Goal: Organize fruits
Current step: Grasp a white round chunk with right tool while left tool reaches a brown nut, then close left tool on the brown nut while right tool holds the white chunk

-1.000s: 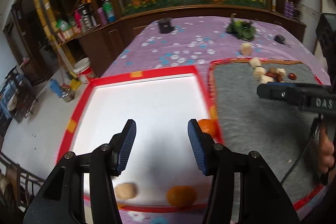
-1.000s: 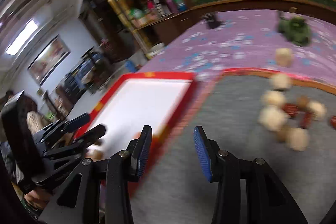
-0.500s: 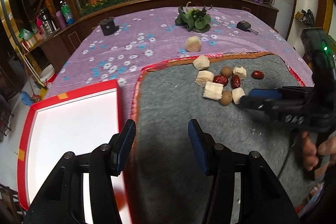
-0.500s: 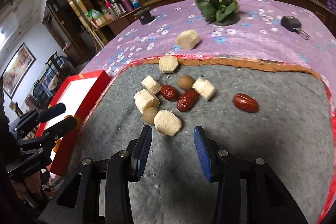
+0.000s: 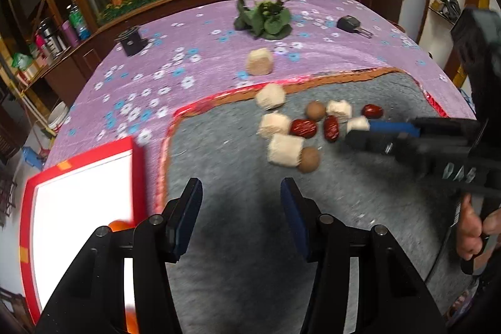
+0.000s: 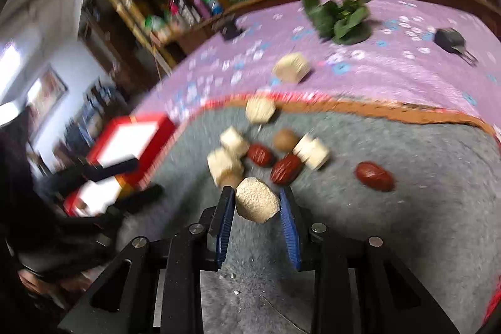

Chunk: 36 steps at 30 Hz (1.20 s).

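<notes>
The right hand-held gripper [image 6: 256, 205] closes its blue pads on a pale, rough chunk [image 6: 257, 204] at the near edge of the fruit pile on the grey mat [image 6: 407, 224]. The piece looks light, dry and crumbly; a gentle hold across its flat sides seems wise. The left hand-held gripper [image 5: 241, 212] hangs wide and empty beside the red tray [image 5: 137, 165] on the flowered purple counter [image 5: 200, 61].
</notes>
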Available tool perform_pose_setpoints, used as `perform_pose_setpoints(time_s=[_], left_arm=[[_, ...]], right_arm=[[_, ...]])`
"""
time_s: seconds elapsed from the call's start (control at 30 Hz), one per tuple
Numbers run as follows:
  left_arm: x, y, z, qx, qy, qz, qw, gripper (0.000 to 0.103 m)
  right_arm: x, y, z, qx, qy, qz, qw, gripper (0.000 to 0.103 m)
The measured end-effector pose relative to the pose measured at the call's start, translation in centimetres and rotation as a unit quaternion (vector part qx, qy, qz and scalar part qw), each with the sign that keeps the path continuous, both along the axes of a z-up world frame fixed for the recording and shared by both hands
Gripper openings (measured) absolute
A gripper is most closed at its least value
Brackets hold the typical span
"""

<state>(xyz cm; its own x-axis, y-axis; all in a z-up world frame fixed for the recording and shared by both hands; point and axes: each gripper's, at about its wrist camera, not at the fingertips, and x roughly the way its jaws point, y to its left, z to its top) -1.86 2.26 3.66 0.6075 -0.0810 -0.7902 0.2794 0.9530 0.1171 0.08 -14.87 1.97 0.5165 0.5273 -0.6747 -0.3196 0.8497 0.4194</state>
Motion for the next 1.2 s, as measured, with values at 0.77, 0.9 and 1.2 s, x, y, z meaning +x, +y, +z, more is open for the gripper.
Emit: perform_pose_setpoints(time_s=[0.77,0.9,1.2], left_arm=[[4.4,-3.7,-3.1,-0.017,0.057,-0.052,0.9969,0.051],[3.8,-3.7,-3.2,0.007,0.058,-0.093,0.9939,0.051],[3.9,-2.0,-3.0,0.048,0.06,-0.112,0.9907,0.052]], right_arm=[[0.6,-3.8,0.4,0.053,0.03,-0.064,0.996,0.031],[0.7,-4.0,0.1,0.052,0.034,-0.069,0.996,0.031],[1.0,-4.0,-0.2,0.048,0.04,-0.072,0.995,0.031]])
